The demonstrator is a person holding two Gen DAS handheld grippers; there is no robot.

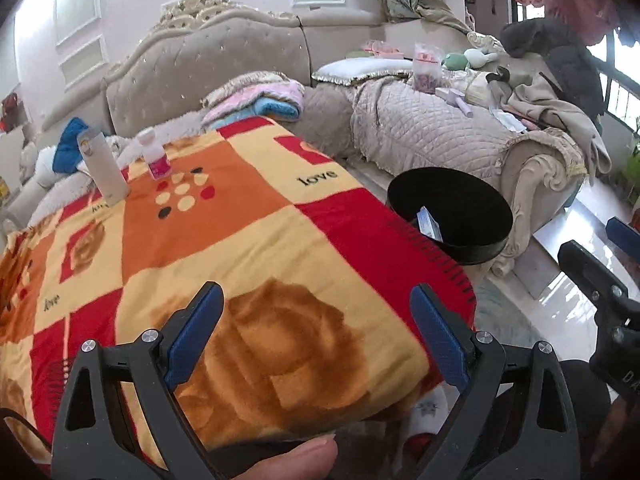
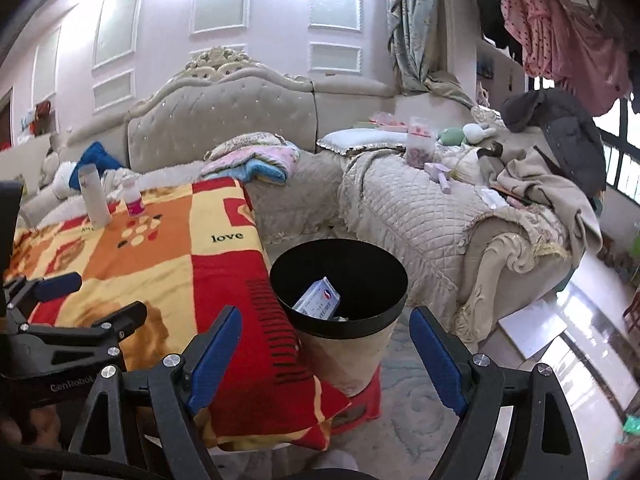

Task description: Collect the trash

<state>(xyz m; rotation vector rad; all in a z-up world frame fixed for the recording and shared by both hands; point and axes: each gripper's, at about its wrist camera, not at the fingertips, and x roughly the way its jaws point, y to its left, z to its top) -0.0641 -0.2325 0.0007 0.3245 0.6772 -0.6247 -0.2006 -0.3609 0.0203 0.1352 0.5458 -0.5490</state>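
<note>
A black-lined trash bin [image 2: 340, 280] stands on the floor beside the blanket-covered table [image 2: 168, 256]; it also shows in the left wrist view [image 1: 452, 216]. A small white and blue box [image 2: 318, 300] lies inside the bin, also seen in the left wrist view [image 1: 430, 224]. A white tube [image 1: 104, 168] and a small pink-labelled bottle [image 1: 156, 158] stand upright at the table's far left; both show in the right wrist view, tube [image 2: 94, 196] and bottle [image 2: 134, 200]. My left gripper [image 1: 316, 308] is open and empty over the table's near end. My right gripper [image 2: 324, 332] is open and empty just before the bin.
A beige sofa [image 2: 420, 208] piled with clothes, pillows and folded towels [image 1: 260, 100] wraps around behind and to the right. The left gripper's body [image 2: 60, 332] sits at the right wrist view's left edge. Shiny floor [image 2: 580, 360] lies right.
</note>
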